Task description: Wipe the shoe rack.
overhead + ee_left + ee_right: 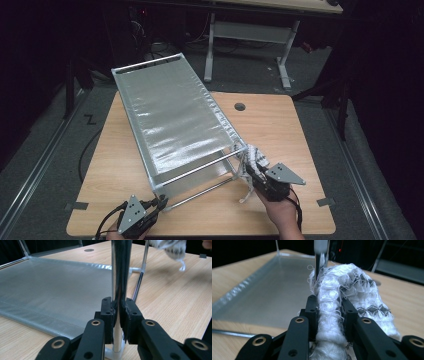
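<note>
A metal-tube rack (170, 110) with silver-grey fabric shelves stands slantwise on the wooden table (285, 130). At its near left corner my left gripper (161, 201) is shut on the upright chrome post (120, 270), whose pads press it from both sides just above the white foot joint. My right gripper (252, 172) is shut on a white knitted cloth (256, 157) with a dark pattern, held up at the rack's near right corner. In the right gripper view the cloth (352, 287) bulges between the fingers (312, 307) and rests against a post (320, 255). The lower shelf (55, 287) lies behind the left gripper (119, 312).
A round cable hole (239, 106) sits in the tabletop behind the rack. Grey tape tabs mark the table's near edges (76, 206) (325, 202). A second desk with white legs (282, 60) stands farther back on the dark floor. Bare wood lies right of the rack.
</note>
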A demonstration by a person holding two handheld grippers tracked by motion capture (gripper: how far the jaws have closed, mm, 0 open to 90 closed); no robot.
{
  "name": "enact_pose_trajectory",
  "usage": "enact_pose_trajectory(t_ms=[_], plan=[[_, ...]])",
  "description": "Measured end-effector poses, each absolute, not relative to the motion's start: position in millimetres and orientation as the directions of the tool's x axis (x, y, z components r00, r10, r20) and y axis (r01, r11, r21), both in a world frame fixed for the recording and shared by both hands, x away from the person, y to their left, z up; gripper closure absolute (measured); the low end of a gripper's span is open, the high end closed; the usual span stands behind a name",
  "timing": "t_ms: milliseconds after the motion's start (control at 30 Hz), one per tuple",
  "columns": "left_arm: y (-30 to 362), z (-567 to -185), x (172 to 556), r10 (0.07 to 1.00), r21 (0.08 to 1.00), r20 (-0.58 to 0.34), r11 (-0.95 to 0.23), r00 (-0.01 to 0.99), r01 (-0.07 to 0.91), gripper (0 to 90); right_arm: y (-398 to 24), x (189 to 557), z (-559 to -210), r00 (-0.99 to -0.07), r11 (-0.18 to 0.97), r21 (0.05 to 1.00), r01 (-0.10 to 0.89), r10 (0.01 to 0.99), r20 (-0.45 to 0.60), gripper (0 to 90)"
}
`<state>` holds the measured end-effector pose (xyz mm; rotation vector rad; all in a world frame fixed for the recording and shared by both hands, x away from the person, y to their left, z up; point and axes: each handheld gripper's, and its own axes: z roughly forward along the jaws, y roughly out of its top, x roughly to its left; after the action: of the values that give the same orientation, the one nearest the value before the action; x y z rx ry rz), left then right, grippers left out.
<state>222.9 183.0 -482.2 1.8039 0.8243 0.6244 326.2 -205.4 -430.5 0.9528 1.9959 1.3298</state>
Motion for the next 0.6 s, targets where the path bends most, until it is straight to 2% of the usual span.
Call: enact_pose_trajectory(t_ms=[333,600], plan=[[183.2,-482.0,222.5,0.773,0.934,0.041,-0.255,0.633,0.250,80.1,-209.4,312.7,-405.2,-0.566,0.199,0.968,0.151,0.820,-0.081,73.4],[182.8,-482.2,223.1,0.769,0.934,0.041,-0.256,0.638,0.249,80.3,-206.6,319.1,-417.9,-0.579,0.249,0.949,0.193,0.810,-0.094,73.3]])
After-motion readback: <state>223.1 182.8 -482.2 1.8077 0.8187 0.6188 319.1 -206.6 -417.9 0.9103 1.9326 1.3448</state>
